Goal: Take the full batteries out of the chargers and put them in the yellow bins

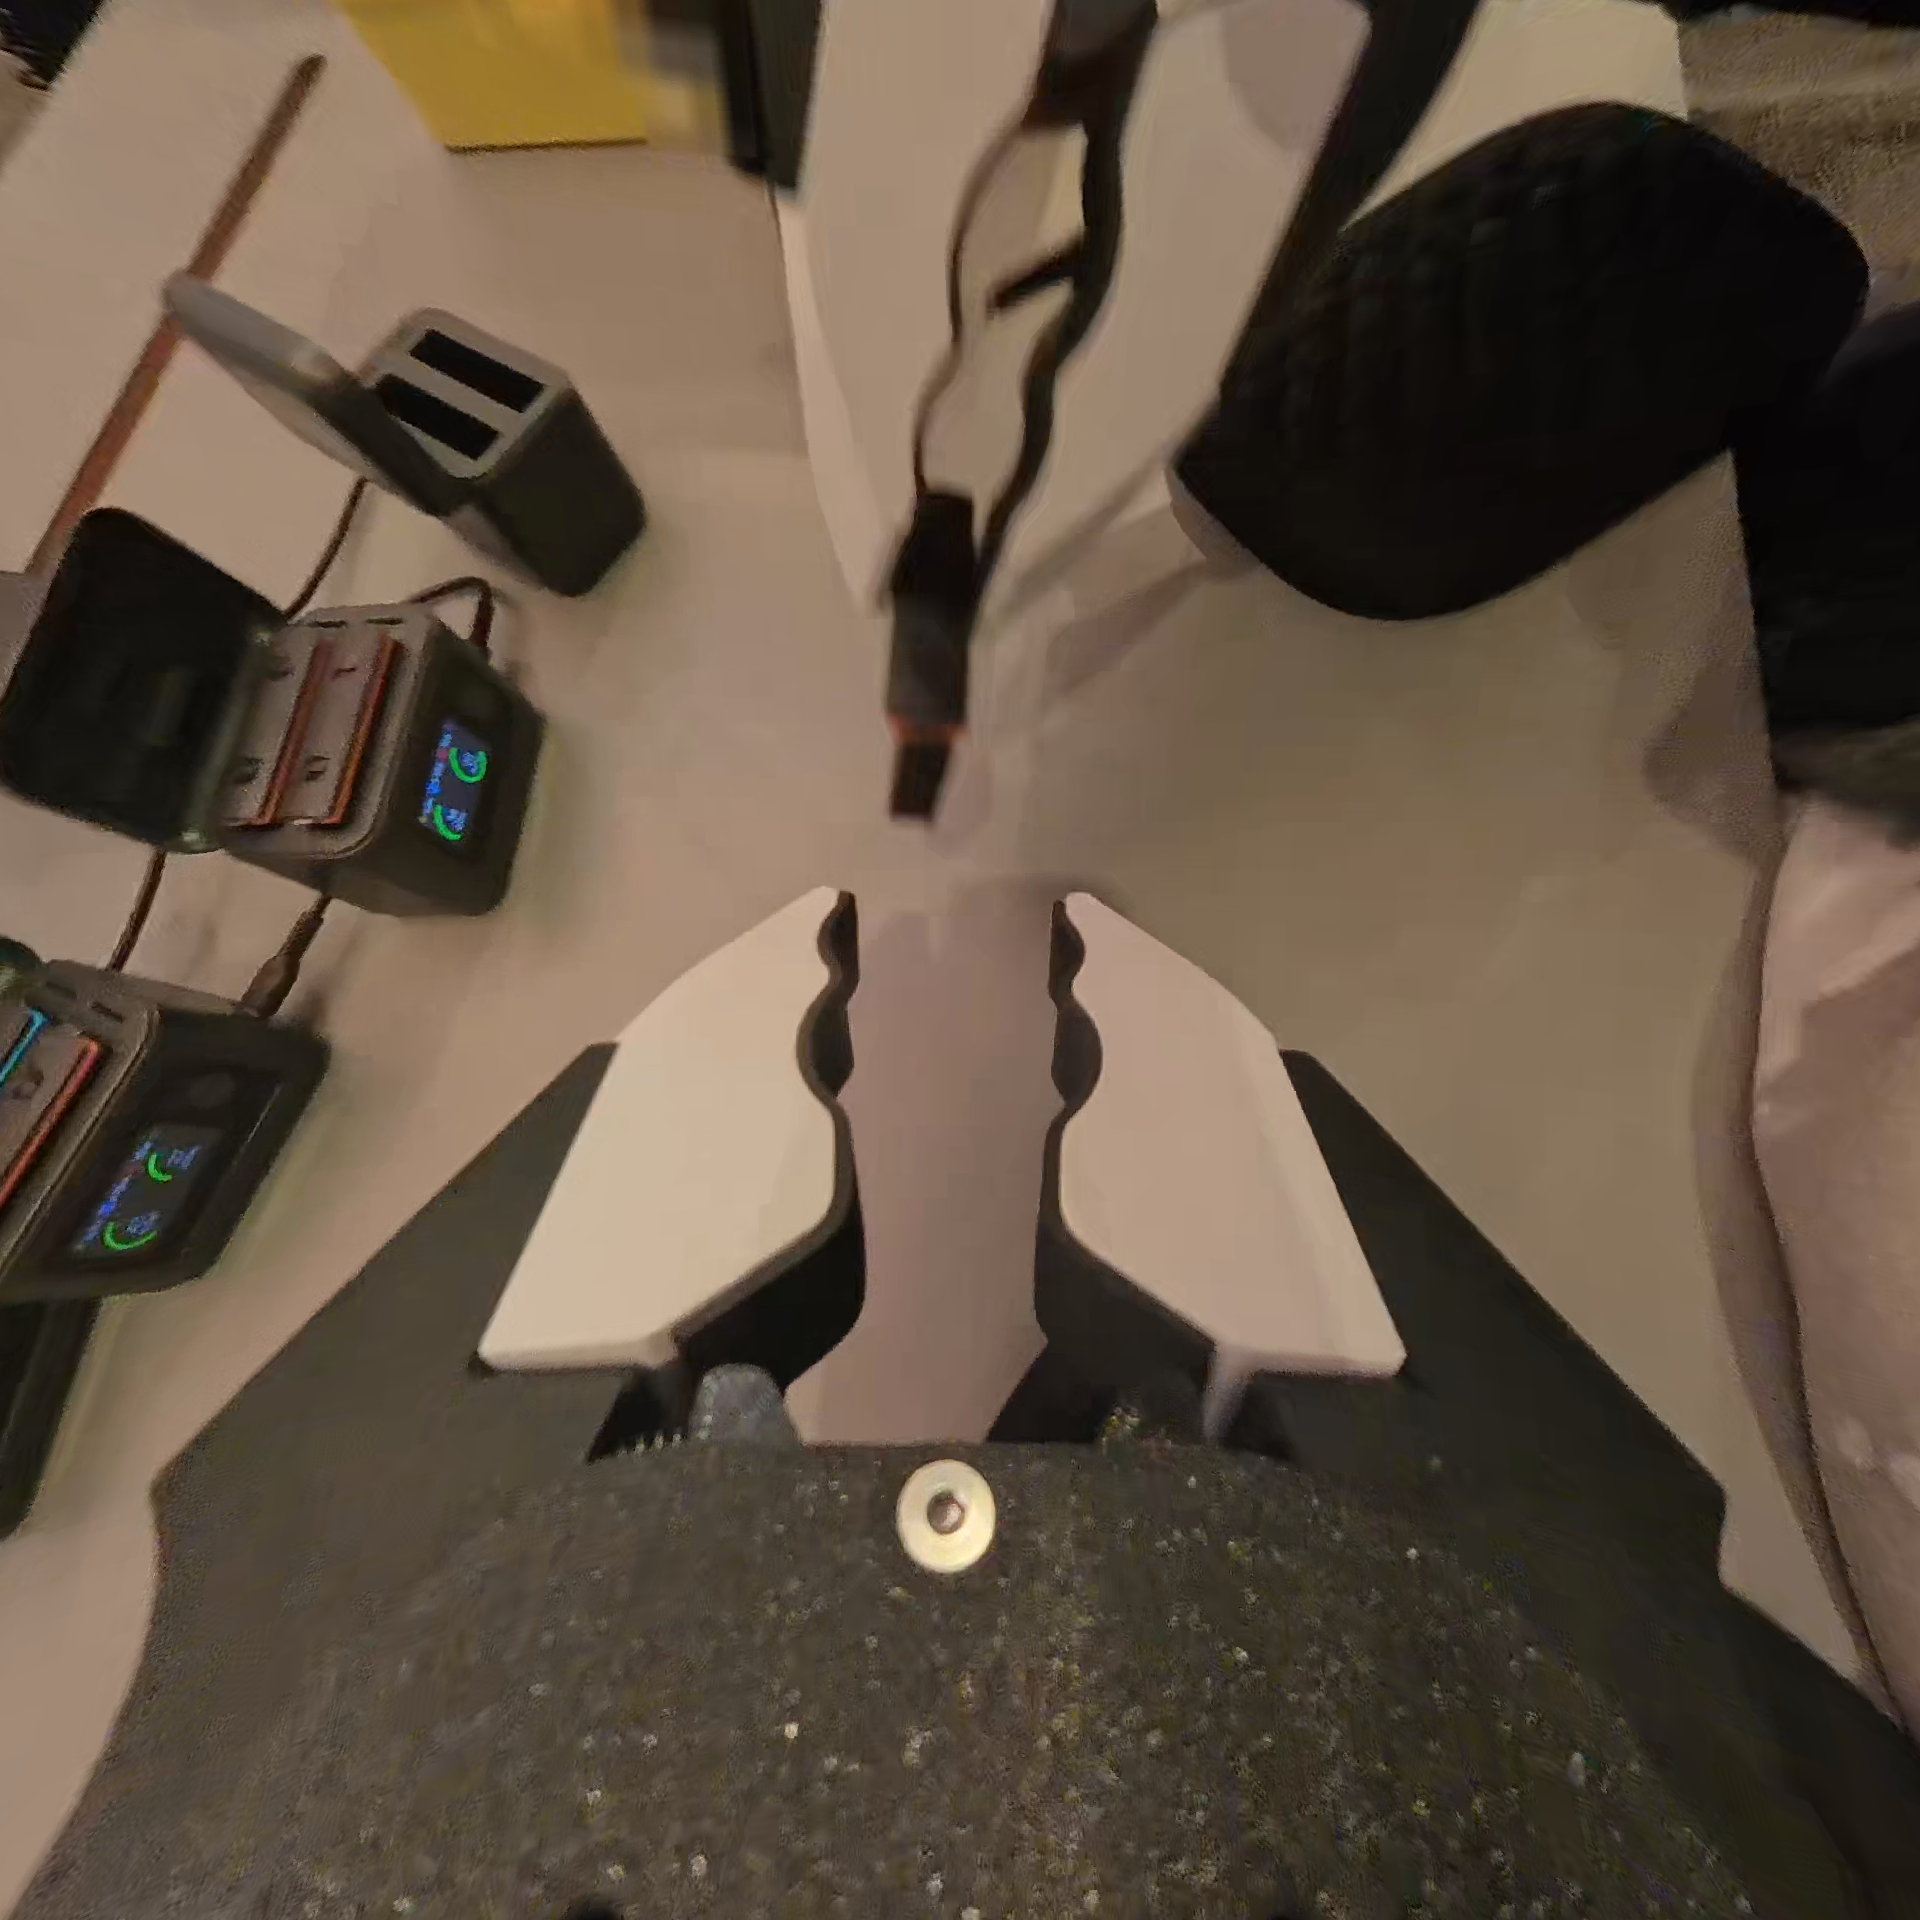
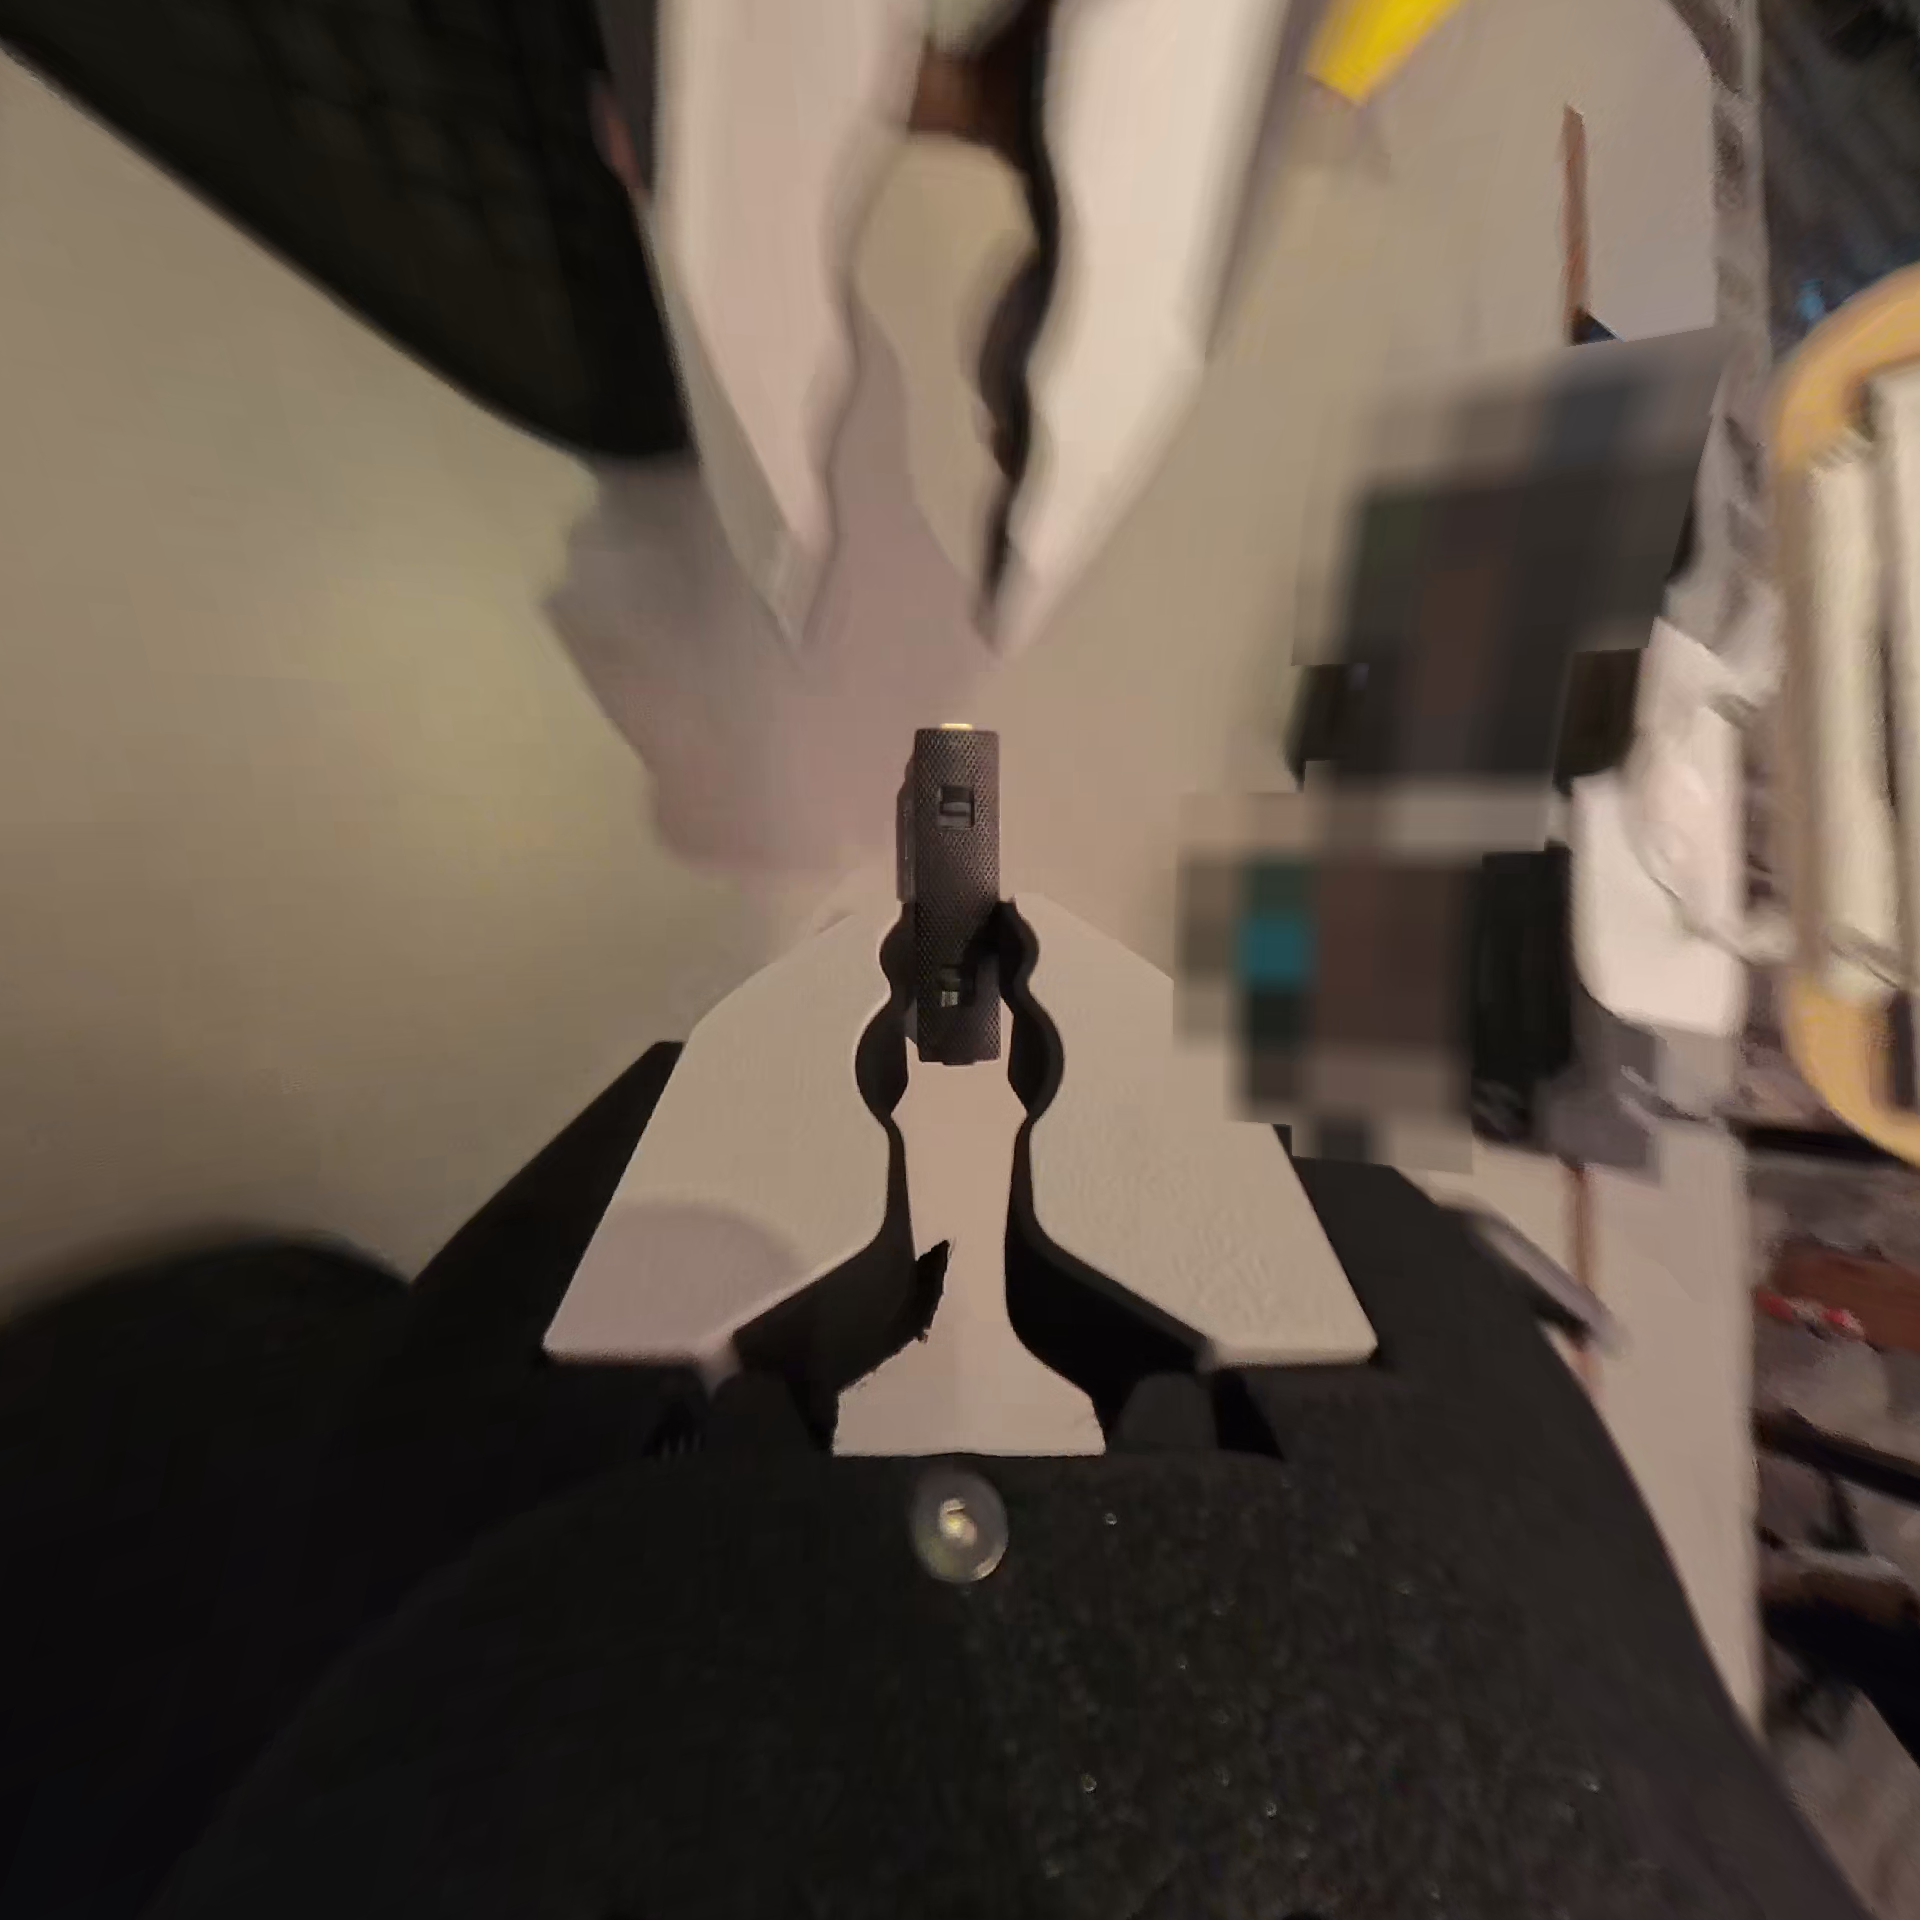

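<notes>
My right gripper [image 2: 954,935] is shut on a black battery [image 2: 954,894], held end-on between its white fingertips. In the left wrist view this battery [image 1: 928,665] shows a red end and hangs from the right gripper [image 1: 940,488] above the white table. My left gripper [image 1: 956,904] is open and empty, just short of the battery; it faces the right one in the right wrist view [image 2: 902,623]. Two chargers with lit screens [image 1: 416,758] [image 1: 156,1132] hold batteries at the left. An empty charger [image 1: 499,436] stands behind them. A yellow bin [image 1: 520,73] is at the far left.
A black padded object [image 1: 1507,364] lies at the far right of the table [image 1: 1247,831]. A thin brown rod [image 1: 208,260] runs along the left side. Charger cables trail behind the chargers. A rounded yellow container [image 2: 1829,727] stands at the right in the right wrist view. The grippers' ends are close to 6 cm from one another.
</notes>
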A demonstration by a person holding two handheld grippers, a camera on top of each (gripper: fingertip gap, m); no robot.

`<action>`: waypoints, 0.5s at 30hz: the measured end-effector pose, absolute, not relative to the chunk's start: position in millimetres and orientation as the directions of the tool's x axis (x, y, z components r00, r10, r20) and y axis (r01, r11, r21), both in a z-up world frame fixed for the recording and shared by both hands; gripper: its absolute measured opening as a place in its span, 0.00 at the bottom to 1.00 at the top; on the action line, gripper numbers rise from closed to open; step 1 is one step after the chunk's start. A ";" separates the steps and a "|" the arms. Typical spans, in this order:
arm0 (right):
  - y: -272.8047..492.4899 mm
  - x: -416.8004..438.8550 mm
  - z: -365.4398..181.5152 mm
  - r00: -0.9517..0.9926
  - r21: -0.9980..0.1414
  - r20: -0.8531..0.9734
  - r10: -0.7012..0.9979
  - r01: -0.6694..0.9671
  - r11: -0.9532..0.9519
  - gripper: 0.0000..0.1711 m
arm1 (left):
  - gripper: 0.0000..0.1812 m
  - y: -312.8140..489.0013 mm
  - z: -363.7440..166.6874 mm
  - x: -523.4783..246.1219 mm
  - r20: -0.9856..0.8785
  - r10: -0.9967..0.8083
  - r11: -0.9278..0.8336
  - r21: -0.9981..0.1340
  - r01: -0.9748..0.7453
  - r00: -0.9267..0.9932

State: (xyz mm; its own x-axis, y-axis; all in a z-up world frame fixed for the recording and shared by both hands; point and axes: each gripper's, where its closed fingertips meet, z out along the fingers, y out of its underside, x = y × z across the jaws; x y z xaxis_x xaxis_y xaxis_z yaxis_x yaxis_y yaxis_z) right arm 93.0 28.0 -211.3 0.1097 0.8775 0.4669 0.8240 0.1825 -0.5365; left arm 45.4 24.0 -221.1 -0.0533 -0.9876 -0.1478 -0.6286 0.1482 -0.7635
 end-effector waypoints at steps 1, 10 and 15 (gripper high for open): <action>36.5 108.4 -204.3 0.114 -0.523 0.480 0.870 0.833 0.179 0.08 | 0.19 26.0 -220.4 45.3 -0.134 -0.990 0.127 -0.781 -0.612 -0.035; 120.8 225.1 -169.2 0.122 -0.327 0.539 0.834 0.942 0.074 0.08 | 0.16 31.2 -242.5 55.7 -0.096 -0.995 0.068 -0.814 -0.576 0.018; 141.8 241.3 -174.6 0.082 -0.283 0.555 0.828 0.954 0.095 0.08 | 0.16 31.8 -256.8 61.1 -0.066 -0.998 0.041 -0.809 -0.587 0.022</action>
